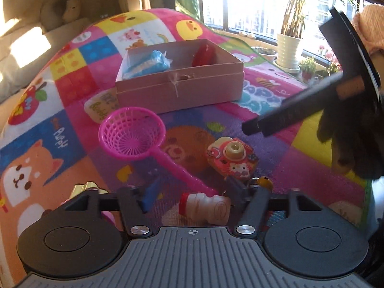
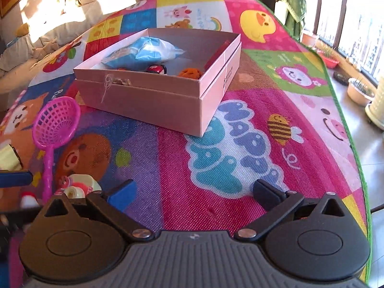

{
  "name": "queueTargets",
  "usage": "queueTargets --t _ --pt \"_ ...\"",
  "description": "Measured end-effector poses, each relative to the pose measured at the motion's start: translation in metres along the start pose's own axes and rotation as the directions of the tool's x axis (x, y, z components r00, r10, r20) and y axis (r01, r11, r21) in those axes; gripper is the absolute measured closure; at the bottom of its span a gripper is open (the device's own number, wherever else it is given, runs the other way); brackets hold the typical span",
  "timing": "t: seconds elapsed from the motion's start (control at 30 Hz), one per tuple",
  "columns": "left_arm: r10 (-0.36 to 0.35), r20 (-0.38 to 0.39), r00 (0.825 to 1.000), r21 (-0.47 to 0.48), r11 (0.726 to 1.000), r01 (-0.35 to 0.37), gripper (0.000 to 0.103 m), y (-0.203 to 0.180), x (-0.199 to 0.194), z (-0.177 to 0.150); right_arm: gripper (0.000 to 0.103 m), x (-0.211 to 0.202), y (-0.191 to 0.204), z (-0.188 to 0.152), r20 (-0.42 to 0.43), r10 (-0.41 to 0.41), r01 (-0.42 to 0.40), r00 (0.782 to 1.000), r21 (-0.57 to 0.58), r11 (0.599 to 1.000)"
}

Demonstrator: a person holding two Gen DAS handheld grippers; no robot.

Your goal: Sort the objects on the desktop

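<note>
Left wrist: left tongs [image 1: 190, 198] parted, empty, straddling little bottle [image 1: 205, 207]; strainer handle [image 1: 178, 168] touches it, may snag.
Right wrist: right tongs [image 2: 195, 190] wide, empty; box [image 2: 153, 96] mid-surface.

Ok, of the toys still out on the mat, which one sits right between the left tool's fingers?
The small yogurt-drink bottle, lying on its side with its red cap; the pink strainer and toy camera lie farther ahead.

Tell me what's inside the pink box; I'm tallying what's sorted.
In the pink box: a blue-and-white plastic bag, a small red-and-black toy, an orange toy and a red item at the right wall. The near wall hides the rest.
</note>
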State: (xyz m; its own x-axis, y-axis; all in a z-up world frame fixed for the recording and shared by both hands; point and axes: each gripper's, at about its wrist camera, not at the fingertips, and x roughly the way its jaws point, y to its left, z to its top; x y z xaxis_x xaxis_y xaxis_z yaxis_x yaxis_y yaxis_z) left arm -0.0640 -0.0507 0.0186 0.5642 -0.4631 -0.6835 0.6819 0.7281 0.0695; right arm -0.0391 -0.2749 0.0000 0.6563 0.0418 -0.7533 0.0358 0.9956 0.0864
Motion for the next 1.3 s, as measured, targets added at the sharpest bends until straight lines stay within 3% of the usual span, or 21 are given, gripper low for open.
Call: queueTargets --t 0.07,0.13,0.23,0.37,0.43,0.57,0.63,0.7,0.77,1.0,1.17,1.23,1.3 --pt "0.004 0.01 1.0 0.008 1.0 -0.004 0.006 0.0 -0.003 -0.002 0.0 -0.003 0.001 0.009 0.046 0.015 -0.014 0.999 -0.028 1.0" --pt "0.008 0.004 1.0 -0.009 1.0 -0.008 0.006 0.002 -0.003 -0.002 0.0 -0.001 0.009 0.019 0.121 -0.076 0.088 0.99 -0.104 0.991" --pt "0.009 -0.024 1.0 -0.037 0.999 -0.009 0.002 0.005 -0.001 -0.003 0.0 0.013 0.015 0.038 0.207 -0.211 0.25 0.955 -0.188 0.95" --pt "0.042 -0.067 0.997 -0.059 0.997 -0.046 0.0 0.004 0.003 -0.005 0.001 0.026 0.013 0.053 0.257 -0.3 0.355 0.919 -0.202 0.913" --pt "0.052 -0.112 0.992 -0.088 0.994 -0.062 0.0 0.006 0.008 -0.004 0.001 0.024 0.014 0.054 0.25 -0.271 0.321 0.93 -0.19 0.928" --pt "0.055 -0.175 0.983 -0.138 0.987 -0.079 0.0 0.012 0.013 -0.003 0.001 0.007 0.004 0.049 0.11 -0.032 0.041 0.993 -0.089 0.995" --pt "0.056 -0.185 0.981 -0.152 0.985 -0.084 0.0 0.012 0.013 -0.002 0.0 0.004 0.001 0.039 0.034 0.08 -0.079 0.996 -0.015 0.997" --pt "0.062 -0.186 0.981 -0.156 0.984 -0.091 0.0 0.011 0.013 -0.003 0.0 0.006 -0.001 0.028 -0.025 0.133 -0.132 0.991 0.037 0.991" --pt "0.064 -0.185 0.981 -0.161 0.982 -0.094 0.0 0.011 0.013 -0.003 0.0 0.008 0.0 0.016 -0.05 0.128 -0.125 0.991 0.05 0.991" --pt "0.068 -0.179 0.982 -0.172 0.98 -0.099 0.0 0.011 0.014 -0.004 0.0 0.01 0.025 -0.003 -0.022 0.009 -0.011 1.0 -0.114 0.993" --pt "0.063 -0.16 0.985 -0.184 0.979 -0.092 0.0 0.012 0.015 -0.006 0.0 0.008 0.024 -0.003 -0.023 0.002 -0.005 1.0 -0.104 0.995" --pt "0.038 -0.146 0.988 -0.198 0.978 -0.067 0.0 0.015 0.013 -0.005 0.0 0.007 0.023 -0.002 -0.02 0.006 -0.008 1.0 -0.095 0.995" --pt "-0.062 -0.077 0.995 -0.265 0.963 0.039 0.0 0.026 0.004 -0.002 0.0 0.007 0.027 -0.005 0.003 -0.008 0.008 1.0 -0.109 0.994"
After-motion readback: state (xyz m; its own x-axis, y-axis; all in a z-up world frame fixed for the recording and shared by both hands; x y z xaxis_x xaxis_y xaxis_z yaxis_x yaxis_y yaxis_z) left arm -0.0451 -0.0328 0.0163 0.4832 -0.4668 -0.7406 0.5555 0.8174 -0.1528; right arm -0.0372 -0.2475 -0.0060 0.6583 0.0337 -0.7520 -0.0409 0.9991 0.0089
